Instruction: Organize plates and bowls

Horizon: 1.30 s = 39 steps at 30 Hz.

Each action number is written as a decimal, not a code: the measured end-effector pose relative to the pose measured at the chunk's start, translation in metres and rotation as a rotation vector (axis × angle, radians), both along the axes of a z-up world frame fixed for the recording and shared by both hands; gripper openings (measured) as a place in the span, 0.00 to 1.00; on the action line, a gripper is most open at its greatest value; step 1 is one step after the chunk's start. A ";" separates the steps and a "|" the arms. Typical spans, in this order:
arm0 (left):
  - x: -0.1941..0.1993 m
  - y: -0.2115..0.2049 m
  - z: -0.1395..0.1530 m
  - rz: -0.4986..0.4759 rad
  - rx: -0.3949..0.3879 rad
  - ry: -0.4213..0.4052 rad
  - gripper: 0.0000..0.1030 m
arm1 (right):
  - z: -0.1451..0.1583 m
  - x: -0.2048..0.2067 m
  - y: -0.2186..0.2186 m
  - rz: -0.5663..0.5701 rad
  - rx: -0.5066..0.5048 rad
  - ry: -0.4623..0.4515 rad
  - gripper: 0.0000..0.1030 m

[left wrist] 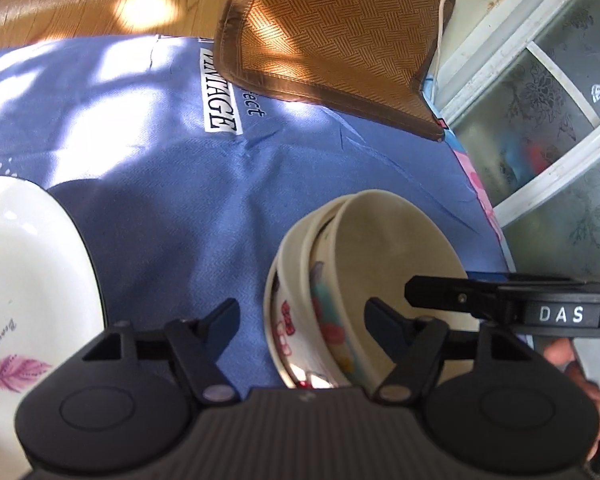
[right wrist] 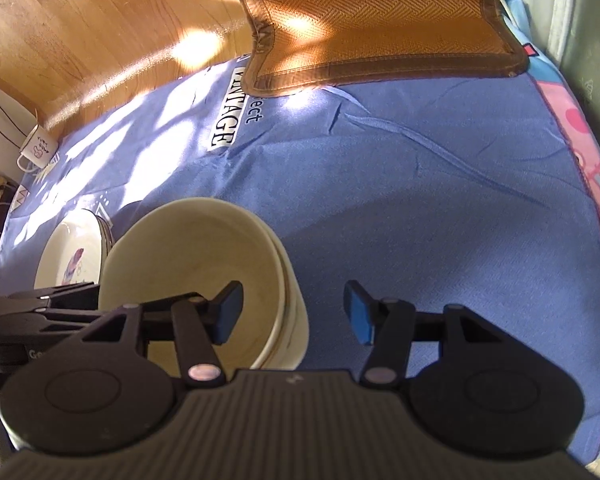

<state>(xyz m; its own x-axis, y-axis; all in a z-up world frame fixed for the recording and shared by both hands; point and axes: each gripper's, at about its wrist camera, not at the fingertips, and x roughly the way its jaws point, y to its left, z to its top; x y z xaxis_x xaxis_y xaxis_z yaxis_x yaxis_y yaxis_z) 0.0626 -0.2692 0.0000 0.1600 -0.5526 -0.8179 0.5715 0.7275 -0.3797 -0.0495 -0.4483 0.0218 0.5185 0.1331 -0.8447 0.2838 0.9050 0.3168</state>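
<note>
1. Bowls (left wrist: 364, 292), nested and tilted, sit on the blue cloth (left wrist: 180, 184) beside the plate (left wrist: 28, 280).
2. Left gripper (left wrist: 300, 320) and right gripper (right wrist: 294, 312) each straddle the rim, jaws apart, not clamping.
3. Uneven closing may tip the stack or slide the inner bowl out.

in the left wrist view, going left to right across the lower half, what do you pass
white plate with pink feathers → bare blue cloth → nested bowls, with the left gripper straddling their near wall → right gripper, marked DAS → person's hand
</note>
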 end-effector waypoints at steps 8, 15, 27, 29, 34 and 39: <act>-0.006 -0.007 0.000 -0.013 0.031 -0.013 0.51 | -0.002 0.002 -0.001 0.011 -0.001 0.011 0.56; -0.009 -0.009 -0.003 0.020 0.038 -0.049 0.42 | -0.025 0.007 -0.002 0.023 0.115 0.063 0.23; -0.007 0.005 0.034 0.045 0.000 -0.076 0.42 | 0.012 -0.003 0.019 0.038 0.023 -0.019 0.22; -0.003 0.017 0.052 0.061 -0.012 -0.097 0.42 | 0.027 0.003 0.029 0.060 0.005 -0.045 0.22; 0.011 0.059 0.095 0.126 -0.032 -0.164 0.42 | 0.060 0.025 0.064 0.138 -0.026 -0.114 0.22; 0.026 0.106 0.118 0.216 -0.032 -0.189 0.42 | 0.077 0.053 0.107 0.235 -0.046 -0.146 0.22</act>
<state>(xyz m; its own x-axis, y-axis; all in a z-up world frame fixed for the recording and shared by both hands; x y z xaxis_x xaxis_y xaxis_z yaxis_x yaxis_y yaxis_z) 0.0882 -0.1627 0.1176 0.4248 -0.5141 -0.7452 0.4670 0.8296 -0.3061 0.0036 -0.3413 0.0986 0.5949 0.2275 -0.7709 0.0187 0.9549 0.2962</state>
